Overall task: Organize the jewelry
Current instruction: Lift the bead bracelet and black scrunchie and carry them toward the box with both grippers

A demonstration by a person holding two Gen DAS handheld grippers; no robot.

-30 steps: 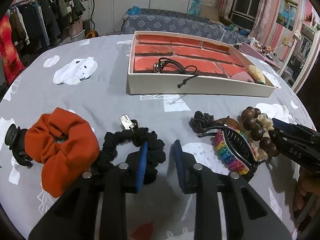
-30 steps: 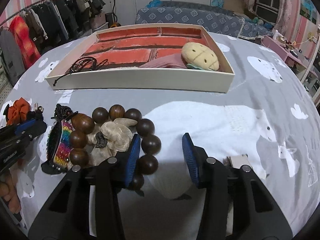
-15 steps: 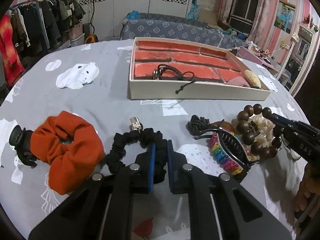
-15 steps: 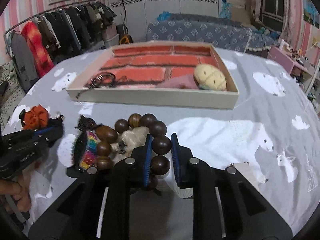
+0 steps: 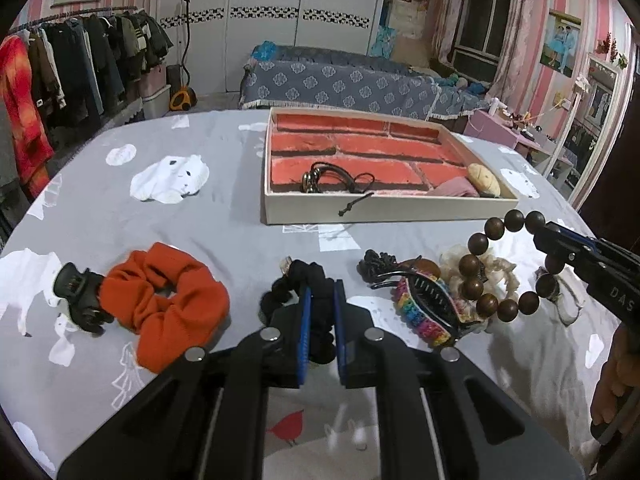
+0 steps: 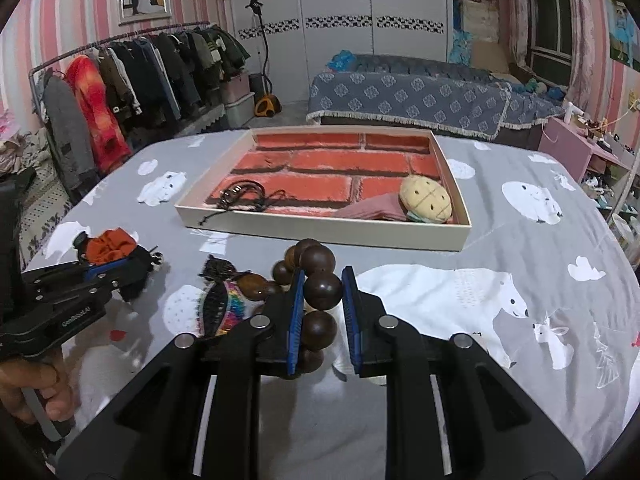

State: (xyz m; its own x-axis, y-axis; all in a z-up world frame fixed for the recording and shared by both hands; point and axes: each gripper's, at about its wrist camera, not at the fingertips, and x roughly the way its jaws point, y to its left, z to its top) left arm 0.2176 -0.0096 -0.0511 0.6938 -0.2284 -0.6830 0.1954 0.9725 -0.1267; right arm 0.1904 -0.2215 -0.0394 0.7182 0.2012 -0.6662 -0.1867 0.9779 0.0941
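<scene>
My left gripper (image 5: 321, 322) is shut on the black scrunchie (image 5: 308, 278), held just above the grey cloth. My right gripper (image 6: 322, 312) is shut on the brown wooden bead bracelet (image 6: 320, 290) and holds it lifted; the bracelet also shows hanging in the left wrist view (image 5: 476, 276). The white tray (image 5: 384, 207) with a red brick-pattern lining stands beyond, holding a black cord necklace (image 5: 340, 178), a pink item and a round cream plush (image 5: 484, 178). An orange scrunchie (image 5: 164, 304) and a black claw clip (image 5: 78, 300) lie at the left.
A black hair claw on a rainbow braided band (image 5: 424, 308), a cream lace scrunchie (image 5: 496, 268) and a small black hair tie (image 5: 374, 262) lie between the grippers. A clothes rack (image 6: 120, 80) and a bed (image 6: 420, 96) stand beyond the table.
Both grippers closed from open: the left on the black scrunchie, the right on the bead bracelet. Both then rose, lifting the bracelet off the cream scrunchie.
</scene>
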